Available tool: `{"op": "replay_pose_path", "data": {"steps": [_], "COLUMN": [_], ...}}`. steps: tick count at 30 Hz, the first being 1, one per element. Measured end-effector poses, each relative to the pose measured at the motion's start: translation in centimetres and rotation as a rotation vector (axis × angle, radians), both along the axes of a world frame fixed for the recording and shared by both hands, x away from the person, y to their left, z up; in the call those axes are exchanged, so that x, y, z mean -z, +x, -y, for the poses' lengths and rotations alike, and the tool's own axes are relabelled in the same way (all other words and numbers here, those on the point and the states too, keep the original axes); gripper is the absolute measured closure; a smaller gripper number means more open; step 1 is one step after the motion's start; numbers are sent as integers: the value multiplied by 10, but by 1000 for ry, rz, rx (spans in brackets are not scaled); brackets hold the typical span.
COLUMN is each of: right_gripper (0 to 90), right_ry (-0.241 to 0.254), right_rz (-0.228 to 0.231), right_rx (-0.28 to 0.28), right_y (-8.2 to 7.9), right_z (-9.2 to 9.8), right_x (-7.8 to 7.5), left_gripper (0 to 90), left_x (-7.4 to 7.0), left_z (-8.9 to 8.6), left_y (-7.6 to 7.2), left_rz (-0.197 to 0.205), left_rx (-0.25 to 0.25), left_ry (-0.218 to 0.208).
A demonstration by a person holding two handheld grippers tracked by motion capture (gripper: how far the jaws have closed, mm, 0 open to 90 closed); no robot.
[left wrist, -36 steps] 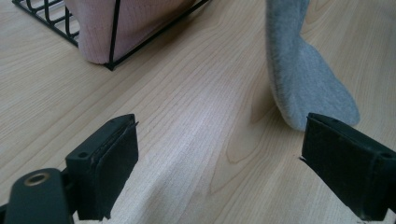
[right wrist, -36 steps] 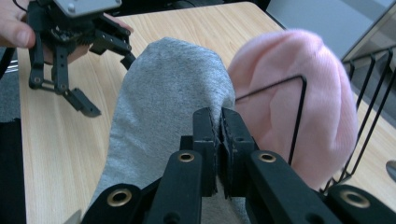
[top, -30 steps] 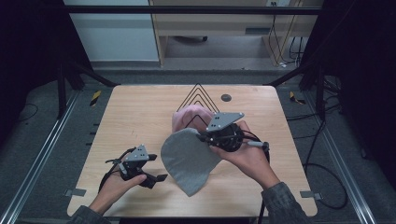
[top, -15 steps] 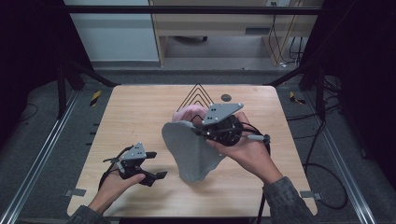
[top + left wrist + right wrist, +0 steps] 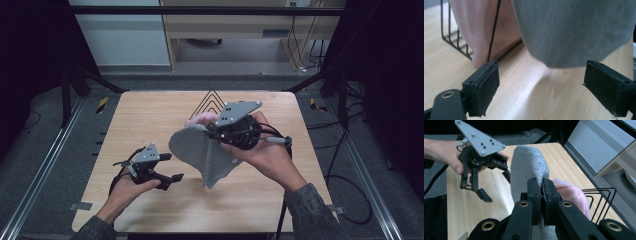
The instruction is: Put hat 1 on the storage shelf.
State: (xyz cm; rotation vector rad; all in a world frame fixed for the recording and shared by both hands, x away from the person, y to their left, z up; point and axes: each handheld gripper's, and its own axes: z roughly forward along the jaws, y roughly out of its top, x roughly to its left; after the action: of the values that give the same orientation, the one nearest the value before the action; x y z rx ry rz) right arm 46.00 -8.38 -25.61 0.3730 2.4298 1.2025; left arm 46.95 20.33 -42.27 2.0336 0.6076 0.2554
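Note:
My right gripper is shut on the top edge of a grey cloth and holds it above the middle of the wooden table. The cloth hangs down in a loose fold. Seen along the right gripper's jaws, the grey cloth is pinched between the pads. A pink cloth lies just behind, against a black wire rack. My left gripper stands open near the front left; its jaws have just closed a little with nothing between them. In the left gripper view the grey cloth hangs ahead of the gripper.
In the right gripper view the pink cloth rests beside the wire rack, and the left gripper hovers to the left. Metal frame rails run along both sides of the table. Cables trail off the right edge.
The right gripper has risen and carried the grey cloth up, so it hangs more narrowly. The left gripper has lifted slightly.

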Motion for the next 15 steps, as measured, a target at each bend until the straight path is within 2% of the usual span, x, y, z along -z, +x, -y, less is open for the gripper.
{"op": "replay_pose_path", "data": {"steps": [3, 5, 6, 8, 12, 15], "right_gripper": [863, 863, 863, 863, 863, 863], "right_ry": [-1, 1, 3, 5, 19, 50], "right_rz": [-5, -12, -15, -18, -31, -55], "right_rx": [10, 20, 21, 24, 36, 59], "right_y": [2, 3, 3, 4, 7, 10], "right_z": [0, 0, 0, 0, 3, 8], "right_x": [2, 4, 4, 6, 7, 8], "left_gripper": [186, 213, 248, 300, 514, 643], "left_x": [-8, -12, -12, -13, -11, -10], "left_z": [5, 9, 11, 14, 19, 25], "left_y": [6, 10, 13, 20, 33, 37], "left_rz": [13, 23, 34, 30, -1, 4], "left_rx": [2, 5, -2, -21, -40, -42], "left_ry": [-17, -9, -5, -12, -75, -69]}}
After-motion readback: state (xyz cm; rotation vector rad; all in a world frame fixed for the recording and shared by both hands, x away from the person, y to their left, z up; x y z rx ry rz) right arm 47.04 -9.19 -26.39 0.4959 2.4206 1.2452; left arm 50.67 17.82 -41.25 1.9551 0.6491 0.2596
